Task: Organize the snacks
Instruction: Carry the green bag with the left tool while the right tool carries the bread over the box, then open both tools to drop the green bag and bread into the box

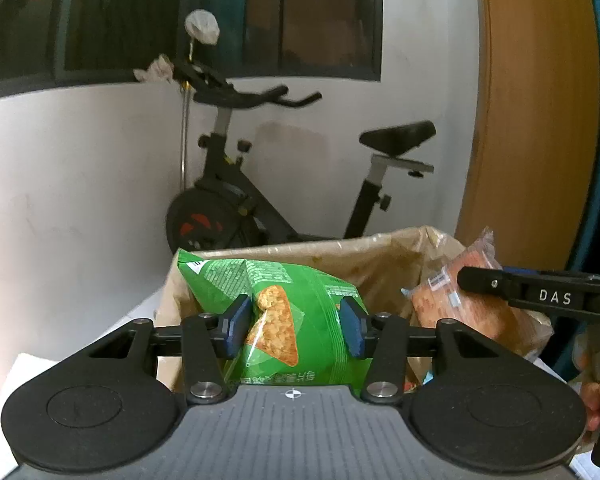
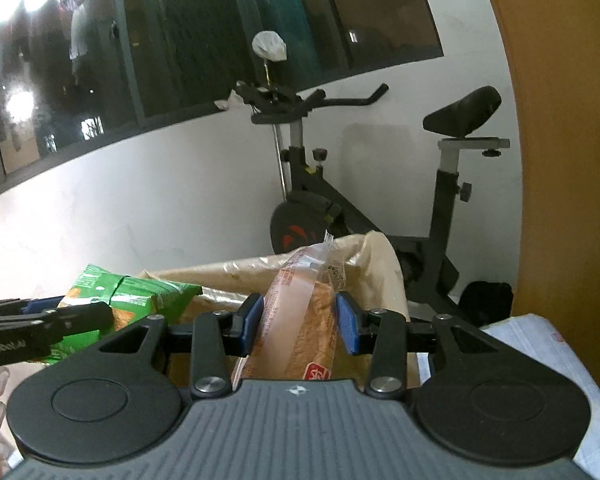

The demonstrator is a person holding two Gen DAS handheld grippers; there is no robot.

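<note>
My left gripper (image 1: 294, 326) is shut on a green chip bag (image 1: 284, 300) and holds it over the open cardboard box (image 1: 380, 256) lined with clear plastic. My right gripper (image 2: 300, 328) is shut on a clear-wrapped bread packet (image 2: 304, 320) and holds it upright over the same box (image 2: 236, 276). In the left wrist view the bread packet (image 1: 460, 300) and the right gripper's arm show at the right. In the right wrist view the green bag (image 2: 128, 300) and the left gripper show at the left.
An exercise bike (image 1: 268, 184) stands against the white wall behind the box. A wooden panel (image 1: 532, 120) rises at the right. White paper (image 2: 540, 344) lies on the surface right of the box. A dark window runs along the top.
</note>
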